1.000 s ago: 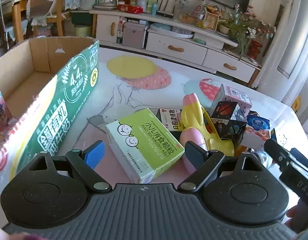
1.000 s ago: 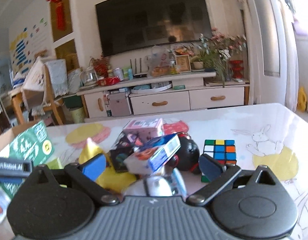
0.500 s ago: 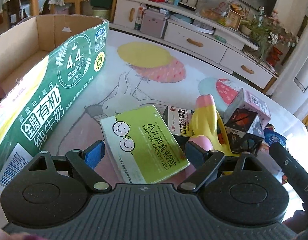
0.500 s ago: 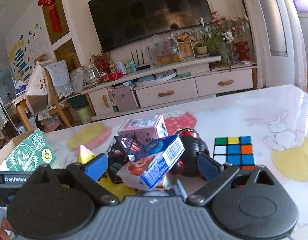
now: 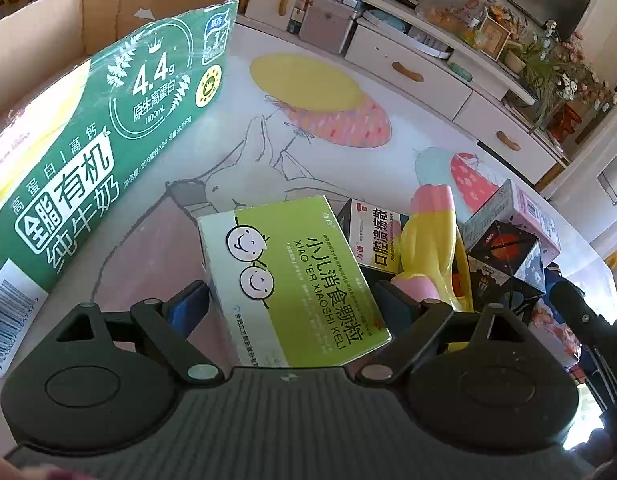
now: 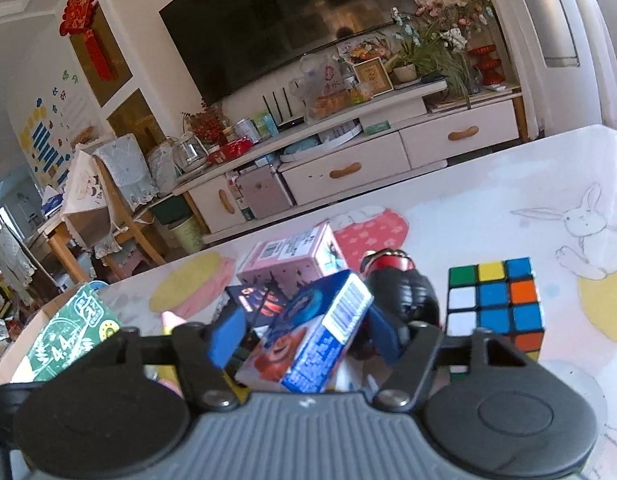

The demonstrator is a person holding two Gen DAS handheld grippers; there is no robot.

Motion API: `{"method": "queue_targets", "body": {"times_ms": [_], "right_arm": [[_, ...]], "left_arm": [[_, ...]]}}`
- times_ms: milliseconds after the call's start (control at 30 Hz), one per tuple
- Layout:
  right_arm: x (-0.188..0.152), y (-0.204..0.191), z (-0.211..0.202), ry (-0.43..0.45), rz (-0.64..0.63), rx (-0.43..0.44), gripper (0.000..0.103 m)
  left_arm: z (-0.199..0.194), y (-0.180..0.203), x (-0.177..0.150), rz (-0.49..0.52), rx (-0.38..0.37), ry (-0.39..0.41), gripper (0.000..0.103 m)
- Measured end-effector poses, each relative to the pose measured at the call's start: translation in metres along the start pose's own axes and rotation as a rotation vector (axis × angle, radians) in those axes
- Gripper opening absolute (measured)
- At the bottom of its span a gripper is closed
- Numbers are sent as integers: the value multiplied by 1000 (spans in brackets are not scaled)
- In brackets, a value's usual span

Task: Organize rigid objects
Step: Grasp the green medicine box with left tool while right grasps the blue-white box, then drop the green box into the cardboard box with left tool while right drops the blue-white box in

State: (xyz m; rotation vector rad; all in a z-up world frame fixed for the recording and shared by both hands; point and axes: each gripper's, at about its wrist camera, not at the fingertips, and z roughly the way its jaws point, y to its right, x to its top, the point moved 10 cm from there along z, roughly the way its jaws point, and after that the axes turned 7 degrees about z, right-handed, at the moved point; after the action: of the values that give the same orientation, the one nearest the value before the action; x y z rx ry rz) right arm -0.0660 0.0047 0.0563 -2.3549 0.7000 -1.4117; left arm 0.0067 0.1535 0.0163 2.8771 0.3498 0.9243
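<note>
Two grippers work over a white table [image 5: 236, 92] printed with rabbits and balloons. At its left edge stands an open cardboard carton with a green printed side [image 5: 80, 152]. Just right of it, near the front edge, the left gripper [image 5: 292, 300] straddles a flat lime-green medicine box with two smiley faces [image 5: 292, 272], its fingers apart and seemingly not yet pressing, though the contact is hard to read. Farther right, the right gripper [image 6: 304, 332] is closing its jaws around a tilted blue carton with a bear picture [image 6: 312, 340] atop the clutter. A multicoloured puzzle cube [image 6: 496, 304] sits toward the right edge.
</note>
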Motion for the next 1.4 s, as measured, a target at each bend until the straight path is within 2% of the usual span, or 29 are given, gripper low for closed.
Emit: {"method": "queue_targets", "body": {"times_ms": [100, 133, 400, 600, 733, 1000, 1233, 1400], "right_arm": [[1, 3, -2, 10, -8, -25, 47], [1, 4, -2, 14, -4, -26, 46], [-2, 4, -5, 25, -35, -40, 42], [-3, 1, -2, 22, -70, -39, 45], [-4, -4, -4, 32, -107, -46, 38], [-9, -28, -20, 89, -235, -67, 28], [-8, -42, -34, 134, -274, -97, 21], [-10, -54, -37, 147, -282, -102, 21]], "left_arm": [[-1, -1, 0, 15, -1, 3, 103], [-1, -1, 0, 20, -1, 3, 103], [-7, 4, 5, 114, -16, 39, 97], [-6, 3, 5, 154, -50, 52, 96], [-14, -1, 5, 165, -65, 63, 91], [-32, 1, 6, 169, -116, 99, 91], [-60, 2, 19, 192, -166, 171, 88], [-78, -3, 29, 213, -185, 229, 88]]}}
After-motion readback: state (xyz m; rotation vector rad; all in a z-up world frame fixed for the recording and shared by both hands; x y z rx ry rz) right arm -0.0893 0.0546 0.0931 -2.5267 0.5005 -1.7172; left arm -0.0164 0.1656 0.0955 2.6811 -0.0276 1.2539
